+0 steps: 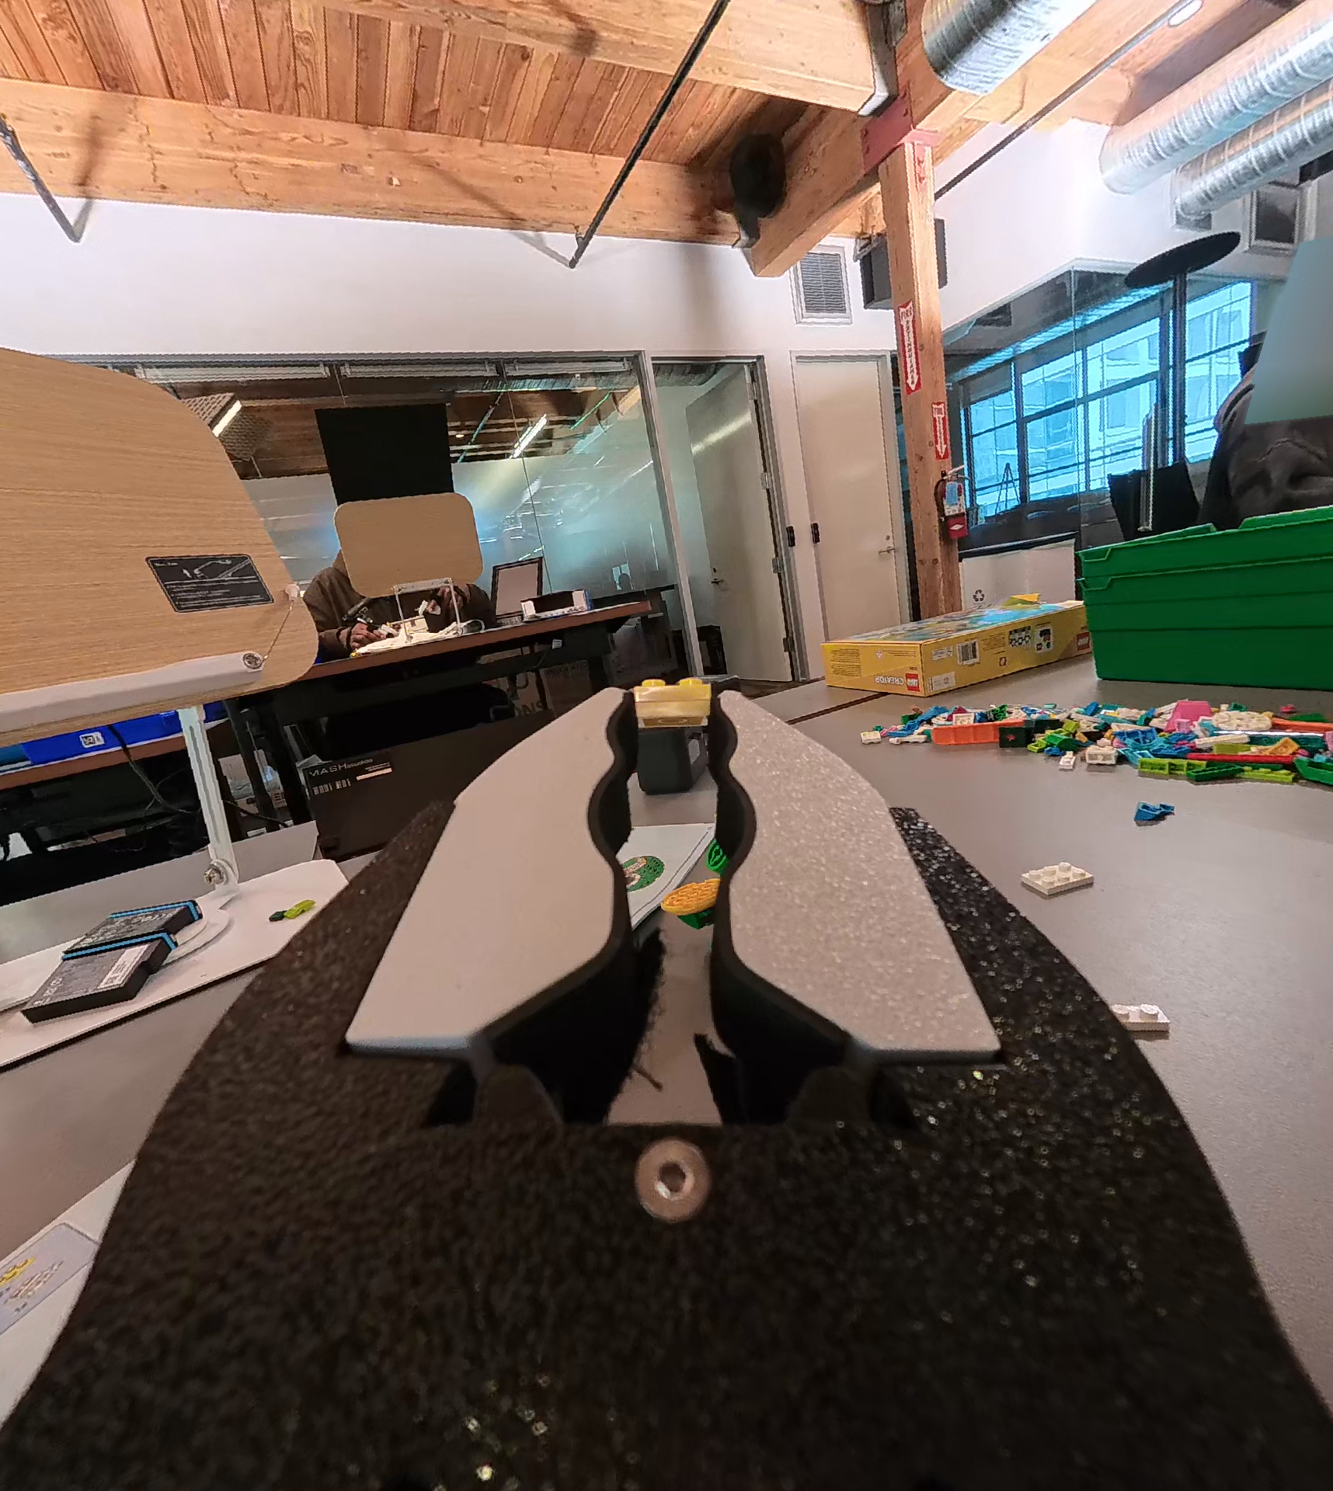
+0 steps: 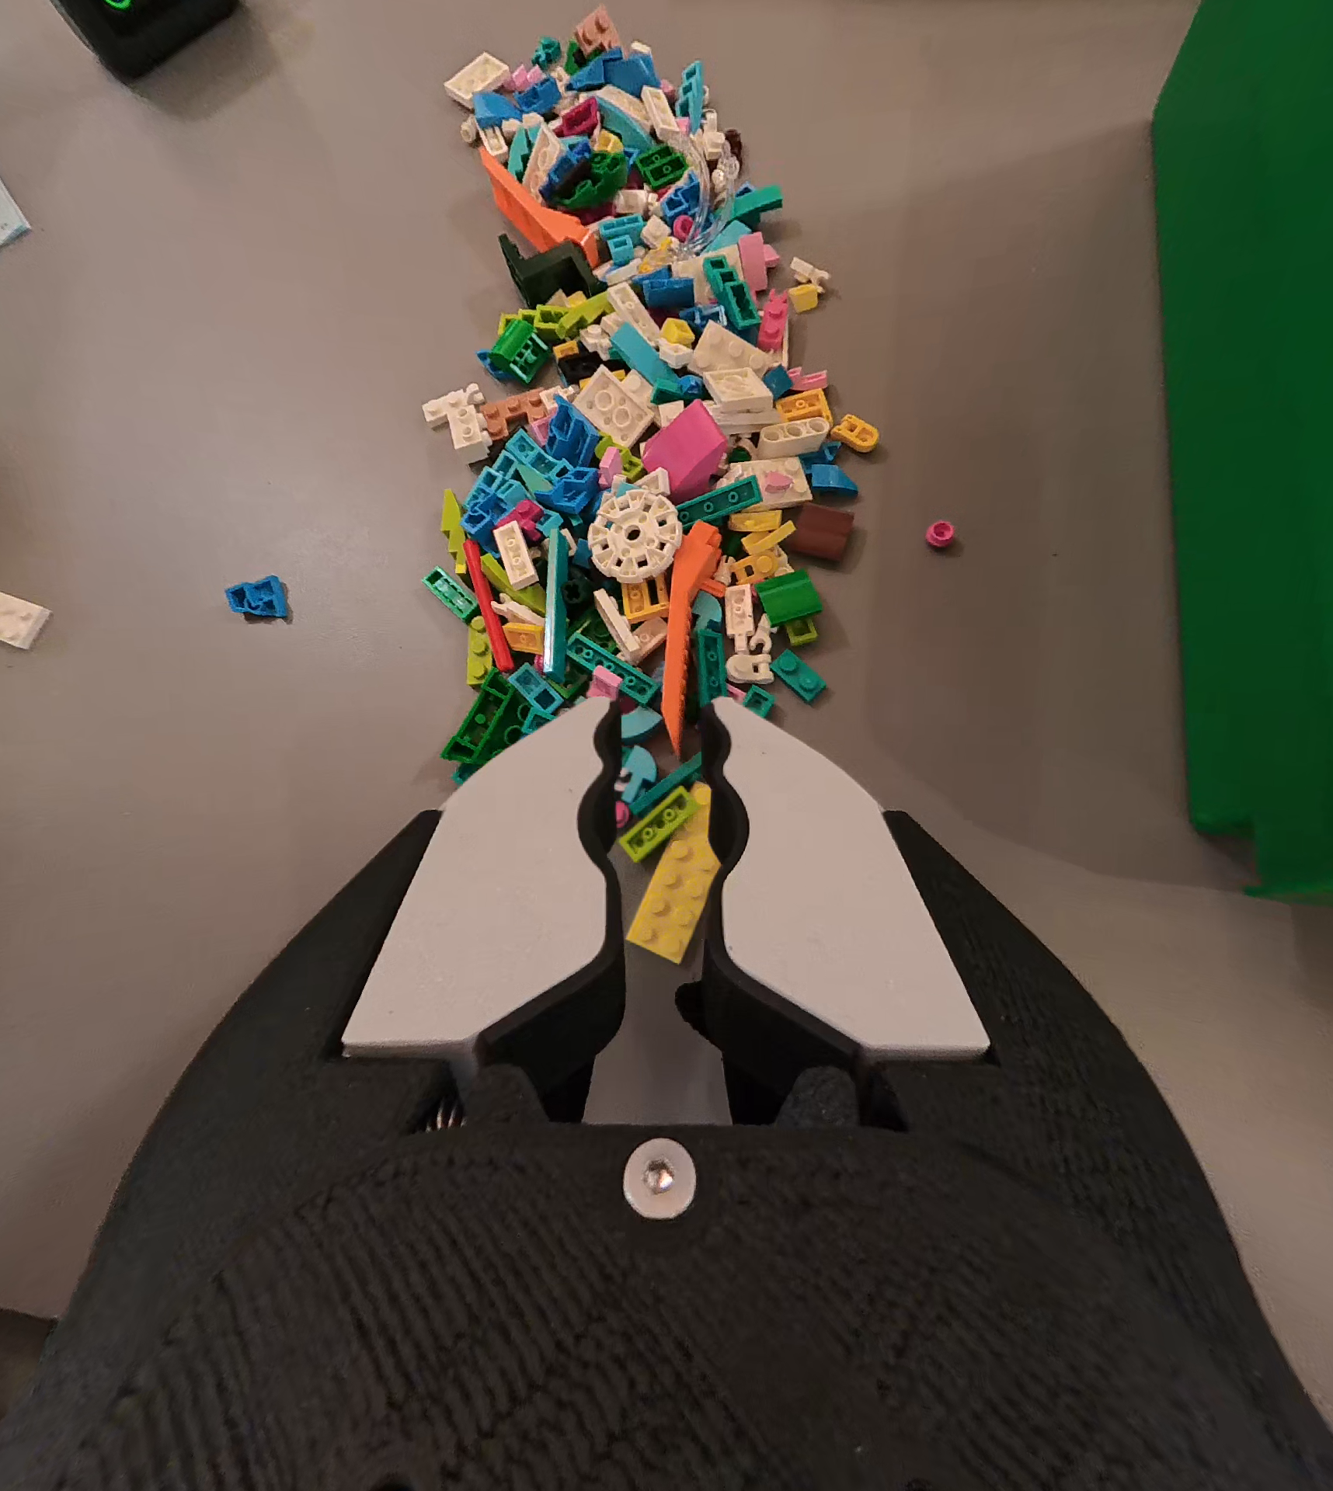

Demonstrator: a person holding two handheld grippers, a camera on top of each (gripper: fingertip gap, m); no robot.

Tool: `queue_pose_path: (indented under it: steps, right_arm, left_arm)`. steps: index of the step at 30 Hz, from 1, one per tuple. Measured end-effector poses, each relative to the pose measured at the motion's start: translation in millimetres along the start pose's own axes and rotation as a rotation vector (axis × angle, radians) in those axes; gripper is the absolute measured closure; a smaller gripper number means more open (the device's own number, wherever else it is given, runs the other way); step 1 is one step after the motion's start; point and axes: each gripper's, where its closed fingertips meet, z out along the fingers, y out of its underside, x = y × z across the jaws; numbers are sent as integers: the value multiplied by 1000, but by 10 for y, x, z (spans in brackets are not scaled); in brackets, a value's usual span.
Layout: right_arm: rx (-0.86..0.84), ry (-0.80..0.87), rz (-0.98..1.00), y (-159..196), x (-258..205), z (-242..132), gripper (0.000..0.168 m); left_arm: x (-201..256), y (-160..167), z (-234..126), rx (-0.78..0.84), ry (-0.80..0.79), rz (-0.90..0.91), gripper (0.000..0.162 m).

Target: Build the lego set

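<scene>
Holding a small pale yellow brick (image 1: 671,703) pinched in my left gripper (image 1: 673,710), I hovered my right gripper (image 2: 653,718), narrowly parted and empty, over the brick pile (image 2: 631,387); next, I judged, picking its mate

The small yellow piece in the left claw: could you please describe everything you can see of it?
The small yellow piece is a pale yellow Lego piece of glossy plastic, with low studs on top and a smooth front face. It sits level, lifted above the grey table, pinched at the very tips of the left claw, whose fingers touch its two sides. Nothing else touches it. Its underside and back are hidden.
</scene>
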Motion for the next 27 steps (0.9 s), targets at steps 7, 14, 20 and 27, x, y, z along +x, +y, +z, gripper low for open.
queue_pose_path:
  steps: [7, 14, 20, 27]
  right_arm:
    - [-20, -6, 8, 52, -16, 29, 151]
    - [-30, -23, 6, 60, -52, 44, 151]
    - [-35, -28, 4, 73, -69, 69, 151]
    - [-32, -26, -6, 41, -75, 88, 151]
  left_arm:
    - [7, 3, 3, 0, 0, 0, 146]
    - [13, 9, 7, -2, 2, -1, 146]
    - [18, 11, 8, -2, 3, -1, 146]
    - [25, 12, 11, -3, 4, 0, 146]
